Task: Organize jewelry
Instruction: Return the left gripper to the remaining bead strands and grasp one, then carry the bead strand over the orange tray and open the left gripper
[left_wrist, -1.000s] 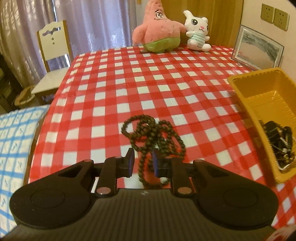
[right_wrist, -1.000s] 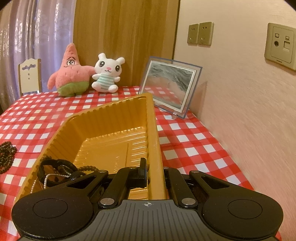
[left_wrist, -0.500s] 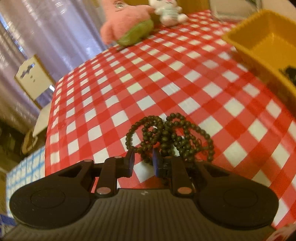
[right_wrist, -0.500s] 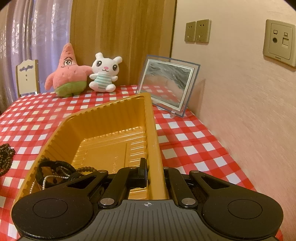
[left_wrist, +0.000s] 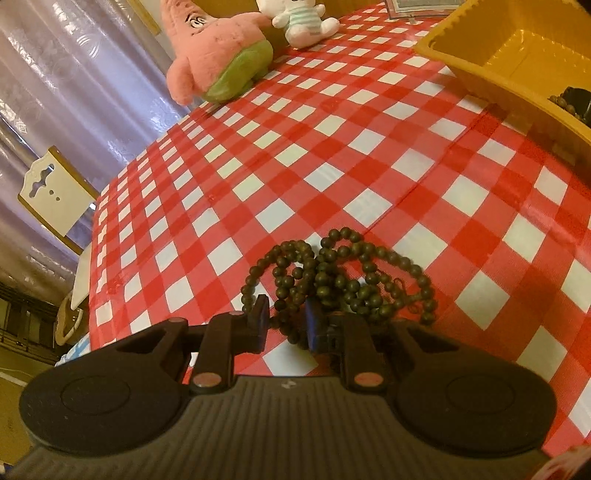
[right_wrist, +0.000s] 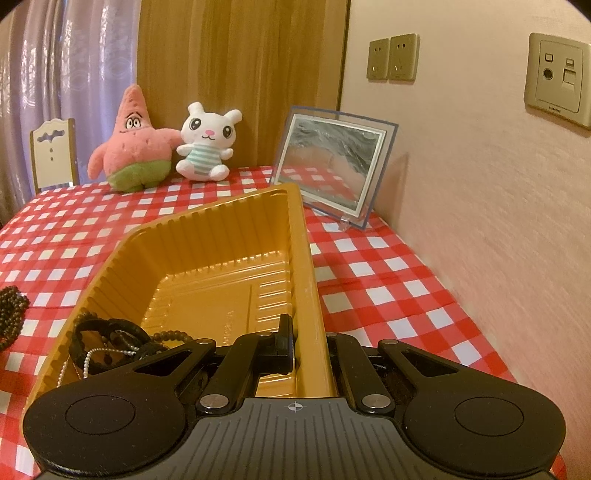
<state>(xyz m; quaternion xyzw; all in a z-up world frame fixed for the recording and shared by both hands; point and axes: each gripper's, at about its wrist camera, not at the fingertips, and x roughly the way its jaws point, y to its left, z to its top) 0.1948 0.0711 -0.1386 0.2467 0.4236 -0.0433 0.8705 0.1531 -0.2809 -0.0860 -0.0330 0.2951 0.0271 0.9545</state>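
A dark brown bead necklace (left_wrist: 332, 277) lies bunched on the red-checked tablecloth. My left gripper (left_wrist: 284, 323) is low over it, fingers a little apart with a strand of beads between the blue pads. The necklace's edge shows at the left of the right wrist view (right_wrist: 11, 314). My right gripper (right_wrist: 306, 343) is shut on the right wall of the yellow tray (right_wrist: 306, 258); only its left finger shows inside the tray. The tray holds black and beaded jewelry (right_wrist: 110, 339) at its near left corner.
A pink starfish plush (right_wrist: 135, 144) and a white bunny plush (right_wrist: 207, 147) sit at the table's far edge. A framed picture (right_wrist: 332, 170) leans on the wall at the right. A white chair (left_wrist: 55, 195) stands beyond the table's left side.
The left gripper has tilted and dropped closer to the necklace, with beads now between its fingers. The right gripper has held still on the tray wall.
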